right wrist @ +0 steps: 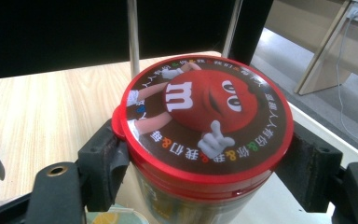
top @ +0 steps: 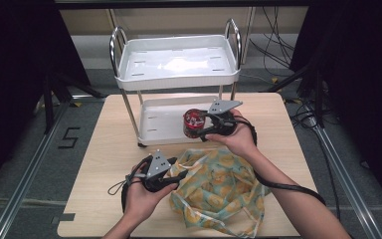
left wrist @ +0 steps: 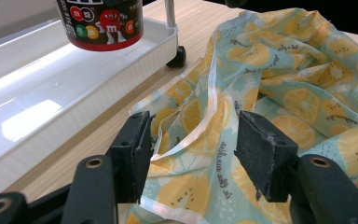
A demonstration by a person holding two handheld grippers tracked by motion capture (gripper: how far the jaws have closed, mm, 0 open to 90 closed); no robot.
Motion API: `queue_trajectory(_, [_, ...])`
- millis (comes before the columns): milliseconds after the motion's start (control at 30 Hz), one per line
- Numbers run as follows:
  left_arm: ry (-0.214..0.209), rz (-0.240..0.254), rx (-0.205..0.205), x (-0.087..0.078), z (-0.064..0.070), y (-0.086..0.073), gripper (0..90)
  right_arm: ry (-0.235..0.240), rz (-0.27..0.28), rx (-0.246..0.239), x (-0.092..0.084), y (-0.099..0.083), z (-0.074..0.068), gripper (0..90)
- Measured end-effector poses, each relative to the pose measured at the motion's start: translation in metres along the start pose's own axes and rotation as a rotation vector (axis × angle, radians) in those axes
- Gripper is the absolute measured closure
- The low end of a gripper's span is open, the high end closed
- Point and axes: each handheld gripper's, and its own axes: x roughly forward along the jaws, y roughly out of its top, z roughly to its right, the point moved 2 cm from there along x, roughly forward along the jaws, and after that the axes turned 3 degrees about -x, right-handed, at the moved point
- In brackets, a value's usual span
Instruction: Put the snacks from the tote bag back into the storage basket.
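Note:
A red-lidded candy can [top: 194, 123] with a cartoon face on its lid [right wrist: 205, 107] hangs upright just above the lower tray [top: 159, 132] of a small white cart. My right gripper [top: 201, 128] is shut on the can below the lid, one pad on each side [right wrist: 105, 156]. In the left gripper view the can's base [left wrist: 100, 23] clears the tray floor [left wrist: 51, 107]. A lemon-print cloth bag [top: 224, 186] lies crumpled on the table. My left gripper [top: 174, 174] rests at its left edge, open, with a fold and white strap [left wrist: 200, 130] loose between the jaws.
The cart's upper tray [top: 179, 62] stands bare above the lower one, with chrome posts and handles at its corners. One cart wheel [left wrist: 179, 56] sits on the wooden table [top: 104, 149] close to the bag. Cables trail from both grippers.

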Motion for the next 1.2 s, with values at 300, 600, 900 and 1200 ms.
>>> queue_trajectory(300, [-0.005,0.001,-0.002,0.000,0.000,0.000,44.9,-0.012,-0.002,0.019,0.006,-0.003,0.001,26.5])
queue_trajectory(600, [-0.004,0.002,-0.003,0.000,0.000,0.000,45.3,0.014,-0.027,0.018,0.009,-0.004,0.002,26.5])
queue_trajectory(900, [-0.005,0.000,-0.003,0.000,-0.001,0.000,45.3,-0.006,-0.020,0.024,0.013,-0.003,0.004,26.5])
queue_trajectory(1200, [-0.005,0.002,-0.003,0.000,-0.001,0.001,45.3,0.001,-0.026,0.020,0.018,-0.004,0.005,26.5])
